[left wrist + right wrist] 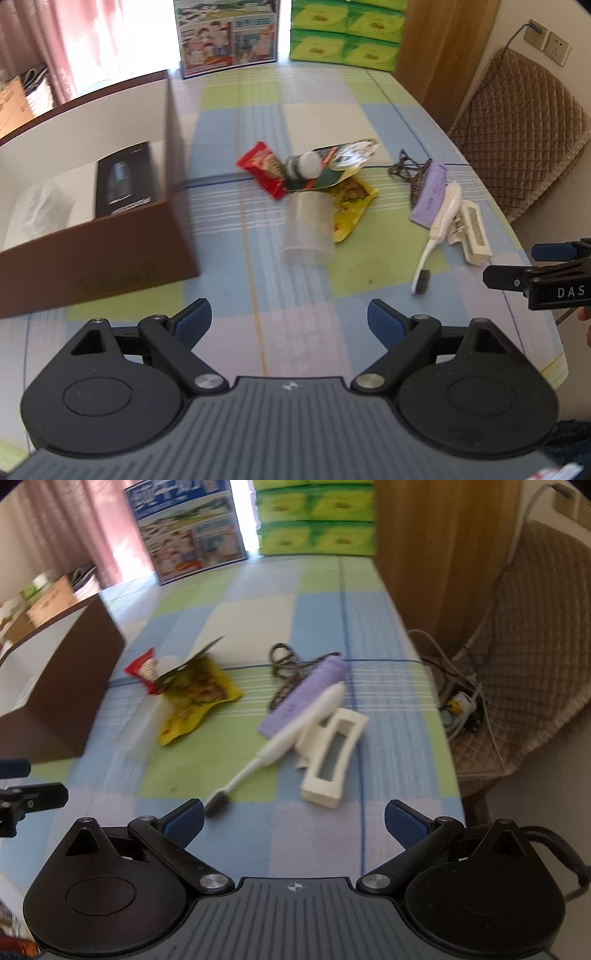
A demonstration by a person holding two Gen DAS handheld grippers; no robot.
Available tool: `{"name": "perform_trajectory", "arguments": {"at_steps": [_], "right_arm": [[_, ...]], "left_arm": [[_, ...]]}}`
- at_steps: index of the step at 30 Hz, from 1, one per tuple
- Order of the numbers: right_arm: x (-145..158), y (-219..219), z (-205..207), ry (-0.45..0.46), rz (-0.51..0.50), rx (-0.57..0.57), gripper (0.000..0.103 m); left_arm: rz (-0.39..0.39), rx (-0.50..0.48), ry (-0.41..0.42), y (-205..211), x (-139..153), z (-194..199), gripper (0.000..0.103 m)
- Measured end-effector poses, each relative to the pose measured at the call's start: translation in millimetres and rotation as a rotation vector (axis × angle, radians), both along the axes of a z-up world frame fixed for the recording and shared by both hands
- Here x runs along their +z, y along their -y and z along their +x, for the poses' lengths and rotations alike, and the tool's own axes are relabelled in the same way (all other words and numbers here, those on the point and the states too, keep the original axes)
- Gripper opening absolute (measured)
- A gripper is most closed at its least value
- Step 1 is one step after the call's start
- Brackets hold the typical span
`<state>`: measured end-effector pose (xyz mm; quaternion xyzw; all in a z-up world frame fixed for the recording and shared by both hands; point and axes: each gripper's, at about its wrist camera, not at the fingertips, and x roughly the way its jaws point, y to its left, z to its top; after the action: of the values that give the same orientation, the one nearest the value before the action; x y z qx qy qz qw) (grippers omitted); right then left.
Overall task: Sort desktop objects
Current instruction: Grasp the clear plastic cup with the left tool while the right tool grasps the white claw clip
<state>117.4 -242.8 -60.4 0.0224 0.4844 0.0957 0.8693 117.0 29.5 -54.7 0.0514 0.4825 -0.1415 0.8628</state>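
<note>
On the checked tablecloth lies a heap: a red snack packet (260,168), a small bottle with a white cap (304,166), a yellow packet (351,206) and a clear plastic cup (308,229) on its side. Further right lie a purple box (430,194), a white toothbrush (441,225), a white hair clip (472,232) and a dark cord (410,171). My left gripper (290,319) hovers open over bare cloth in front of the cup. My right gripper (293,821) is open and holds nothing, just short of the toothbrush (280,740) and clip (332,757).
A brown open box (110,236) stands on the left, with a black carton (123,181) and a plastic bag inside. A printed board (227,35) and green tissue packs (345,33) line the far edge. A quilted chair (532,646) stands right of the table, by a wooden cabinet.
</note>
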Motion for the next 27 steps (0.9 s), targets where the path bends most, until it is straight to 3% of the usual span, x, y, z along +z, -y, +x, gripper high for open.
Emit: {"name": "perform_trajectory", "arguments": {"at_steps": [7, 11, 19, 22, 27], "right_arm": [[-16, 5, 19, 0.027, -0.032, -0.039, 0.100], [-30, 1, 35, 0.019, -0.059, -0.038, 0.081], [-52, -6, 58, 0.008, -0.090, -0.044, 0.061], [-55, -6, 62, 0.014, -0.095, -0.039, 0.046], [-55, -1, 61, 0.008, -0.091, -0.021, 0.044]], "left_arm": [[-0.003, -0.061, 0.011, 26, -8, 21, 0.088], [0.013, -0.088, 0.023, 40, -17, 36, 0.085], [0.052, -0.106, 0.014, 51, -40, 64, 0.083], [0.056, -0.108, 0.013, 52, -46, 72, 0.083], [0.080, -0.111, 0.005, 57, -57, 85, 0.080]]}}
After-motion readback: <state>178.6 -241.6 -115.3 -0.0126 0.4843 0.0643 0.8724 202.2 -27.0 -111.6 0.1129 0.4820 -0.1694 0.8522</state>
